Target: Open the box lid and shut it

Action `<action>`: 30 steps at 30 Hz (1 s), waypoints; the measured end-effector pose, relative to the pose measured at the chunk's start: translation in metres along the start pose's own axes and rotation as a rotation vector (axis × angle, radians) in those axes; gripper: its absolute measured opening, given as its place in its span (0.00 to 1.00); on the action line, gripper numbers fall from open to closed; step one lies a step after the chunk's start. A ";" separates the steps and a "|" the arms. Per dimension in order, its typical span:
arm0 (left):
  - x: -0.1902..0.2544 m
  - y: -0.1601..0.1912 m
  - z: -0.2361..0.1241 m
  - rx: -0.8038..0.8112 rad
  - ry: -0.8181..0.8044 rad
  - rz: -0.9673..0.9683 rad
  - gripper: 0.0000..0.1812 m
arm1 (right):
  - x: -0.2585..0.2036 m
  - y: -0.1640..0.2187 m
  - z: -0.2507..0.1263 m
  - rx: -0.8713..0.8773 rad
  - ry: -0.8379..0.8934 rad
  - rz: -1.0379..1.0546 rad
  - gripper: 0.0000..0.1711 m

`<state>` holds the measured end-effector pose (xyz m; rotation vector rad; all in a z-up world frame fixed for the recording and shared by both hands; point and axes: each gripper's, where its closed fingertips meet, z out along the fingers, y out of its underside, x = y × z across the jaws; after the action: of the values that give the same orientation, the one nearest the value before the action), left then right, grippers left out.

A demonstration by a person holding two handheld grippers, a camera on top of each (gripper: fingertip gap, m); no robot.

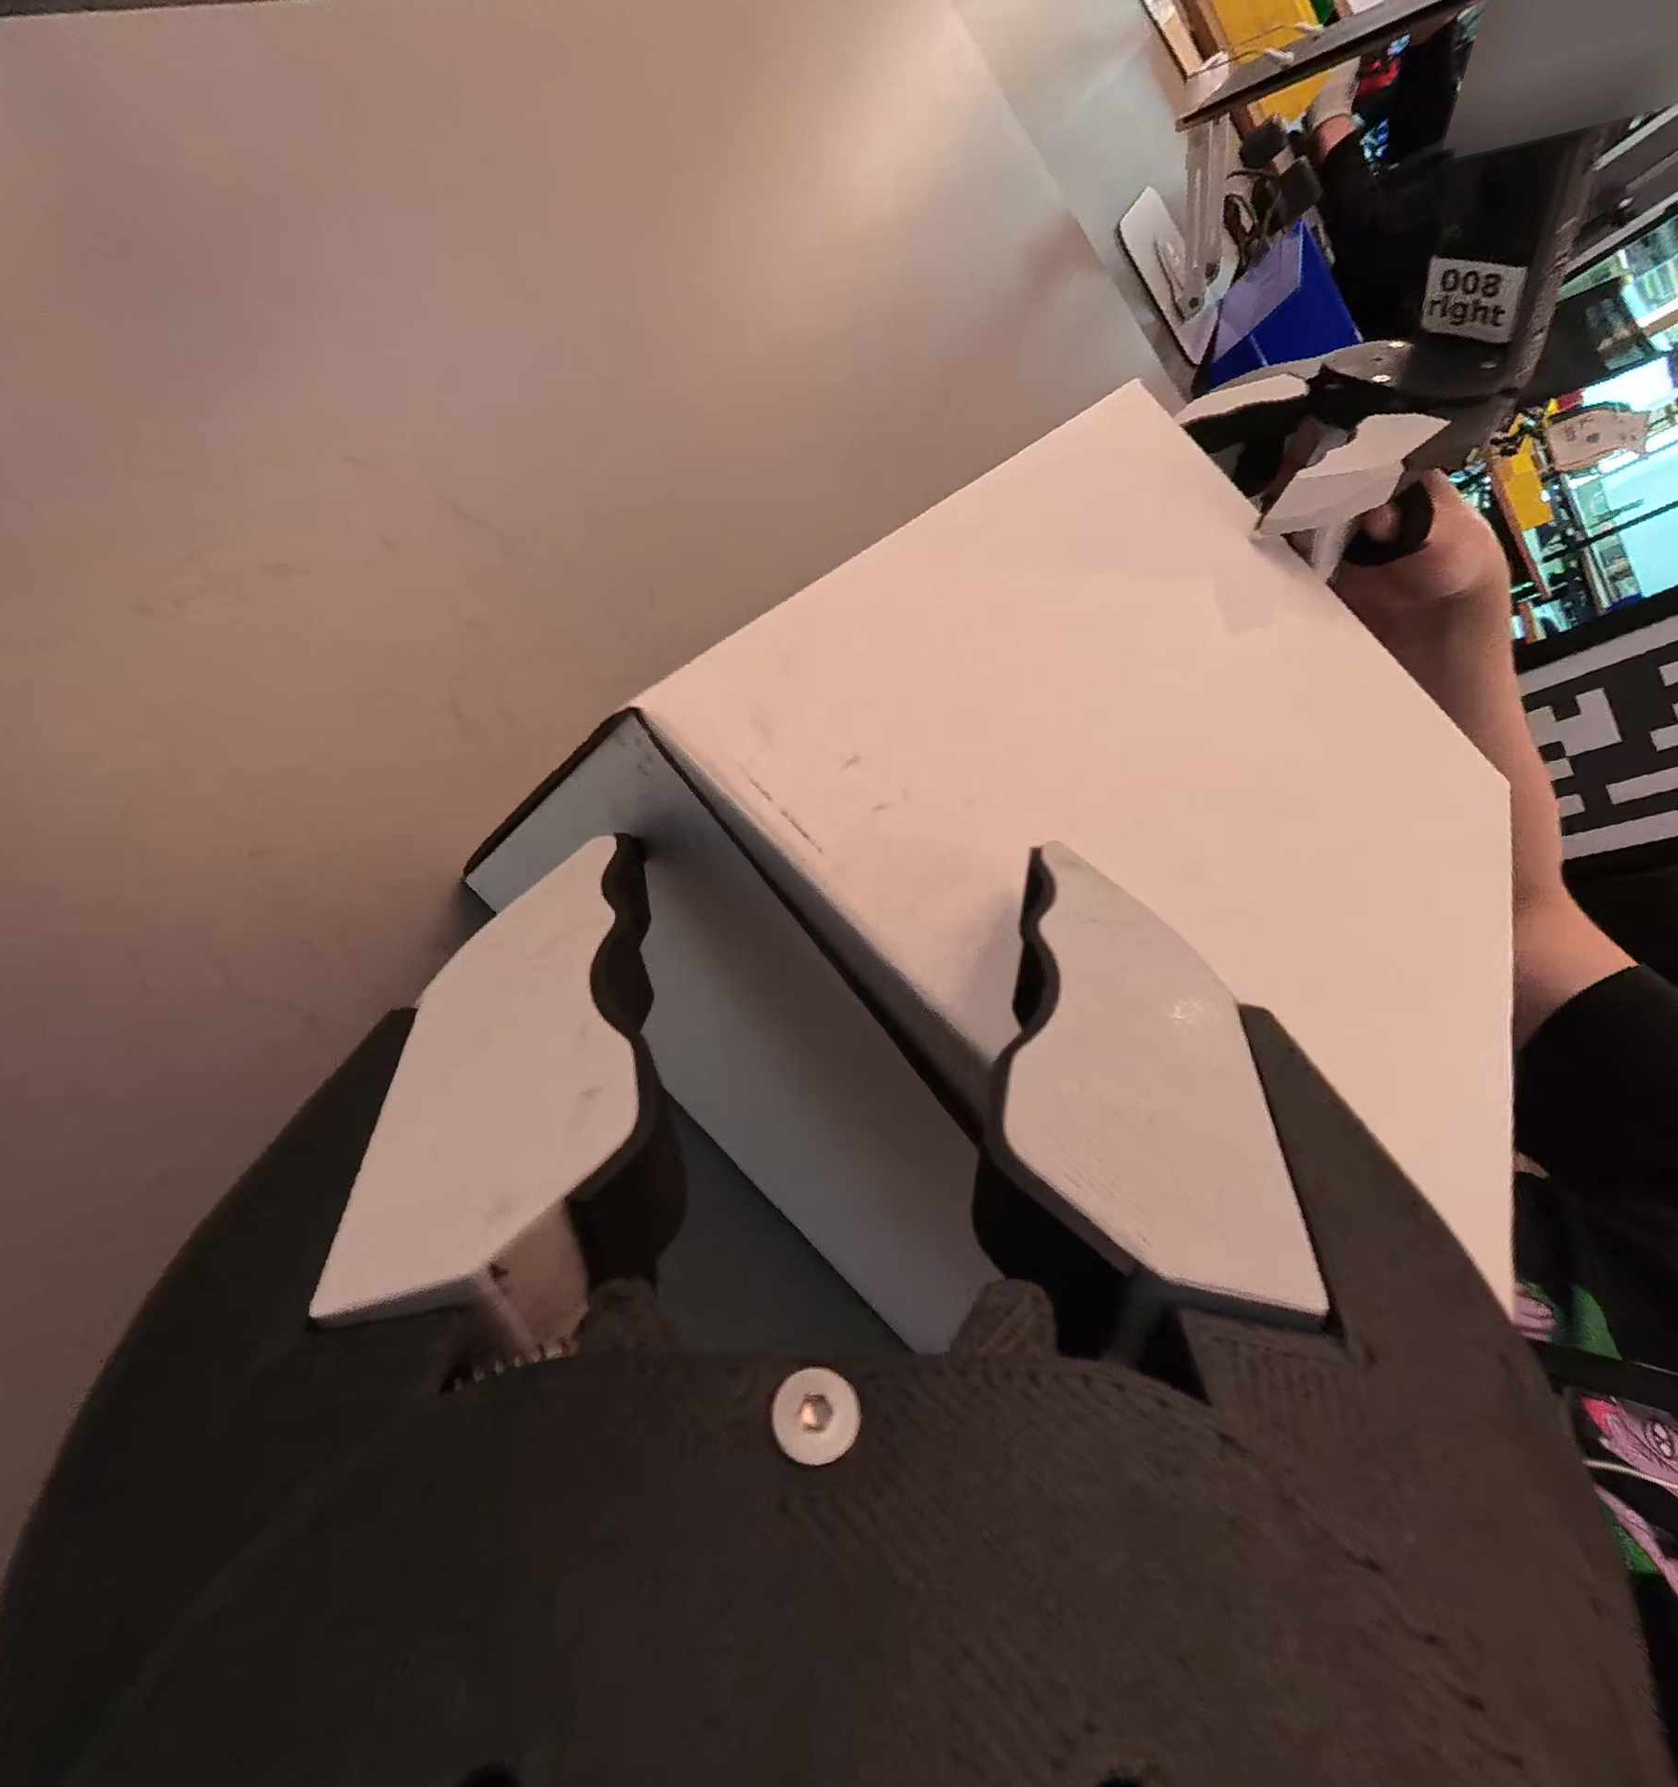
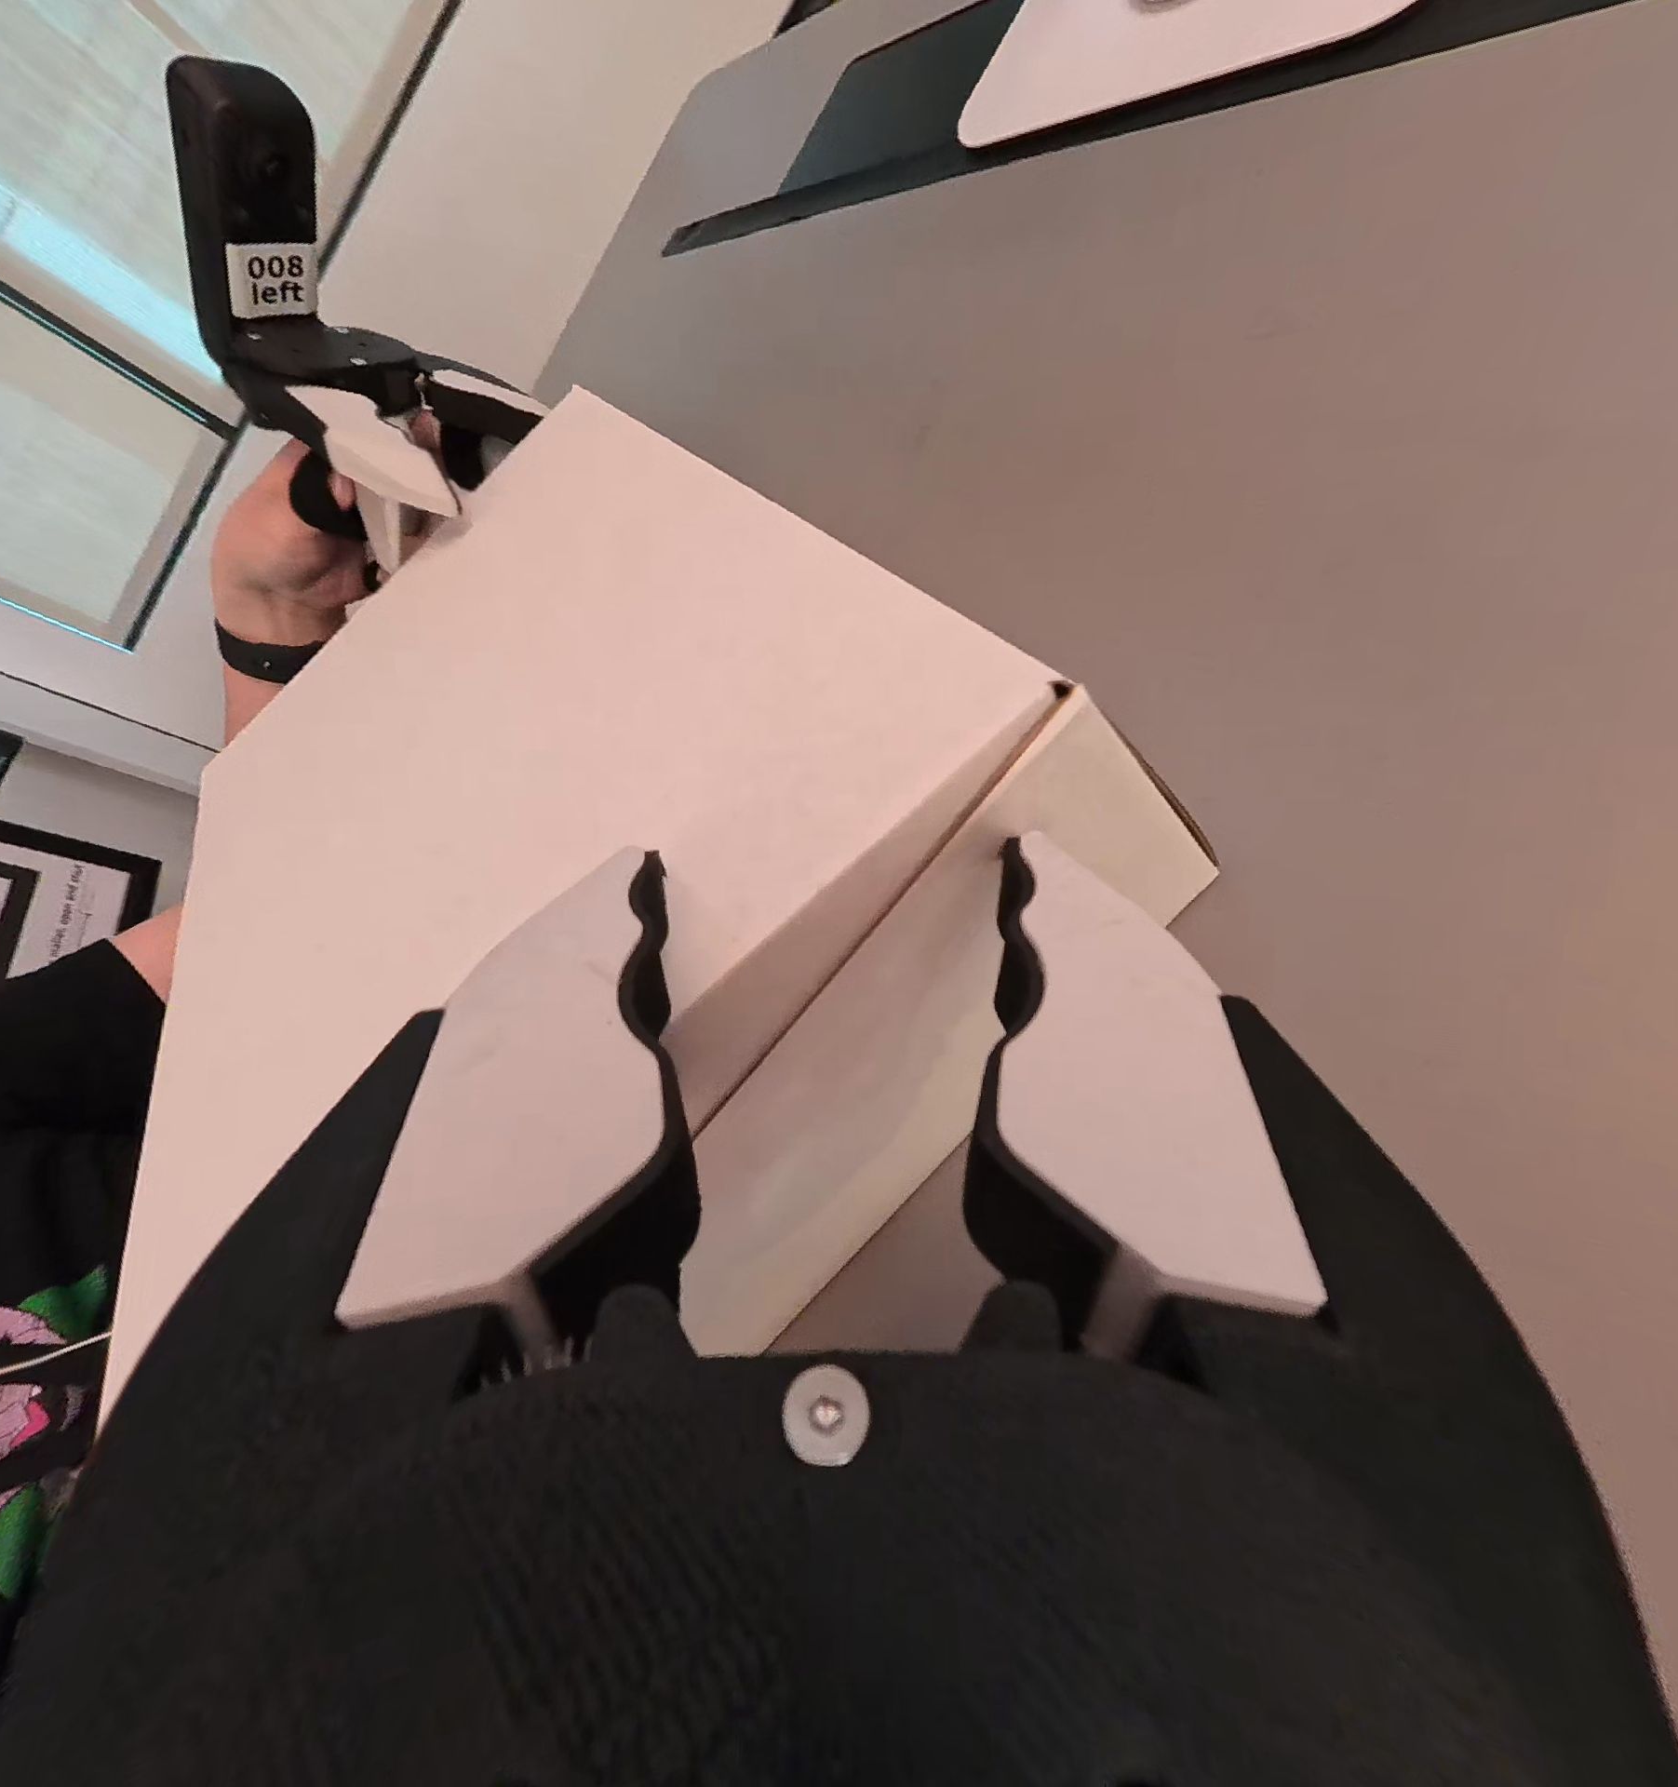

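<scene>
Currently, white box [image 1: 1057,725] sits on pale tabletop [image 1: 332,435], lid [image 2: 545,725] down, w/ a thin seam visible along each end. L gripper [image 1: 830,851] at the box's left end: fingers spread, one finger either side of the lid's lower edge, not clamped. R gripper [image 2: 835,851] at the right end, same config: fingers apart, straddling the seam btwn lid and base, no pinch. Each unit is hand-held; the L one's hand [image 2: 283,561] shows at far end in right wrist view.
</scene>
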<state>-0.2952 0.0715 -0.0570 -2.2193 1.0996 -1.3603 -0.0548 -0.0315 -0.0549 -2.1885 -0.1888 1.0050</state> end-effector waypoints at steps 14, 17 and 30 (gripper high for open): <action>0.012 0.031 -0.018 -0.105 -0.009 0.002 0.43 | -0.005 0.006 0.007 0.072 -0.059 -0.044 0.39; 0.015 0.037 -0.025 -0.095 -0.016 0.002 0.45 | -0.005 0.005 0.006 0.082 -0.052 -0.055 0.38; 0.069 0.100 -0.041 0.059 0.166 -0.064 0.50 | -0.008 0.005 0.009 0.115 -0.090 -0.058 0.38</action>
<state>-0.3573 -0.0409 -0.0550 -2.1484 1.0350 -1.6082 -0.0670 -0.0336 -0.0576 -2.0248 -0.2288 1.0570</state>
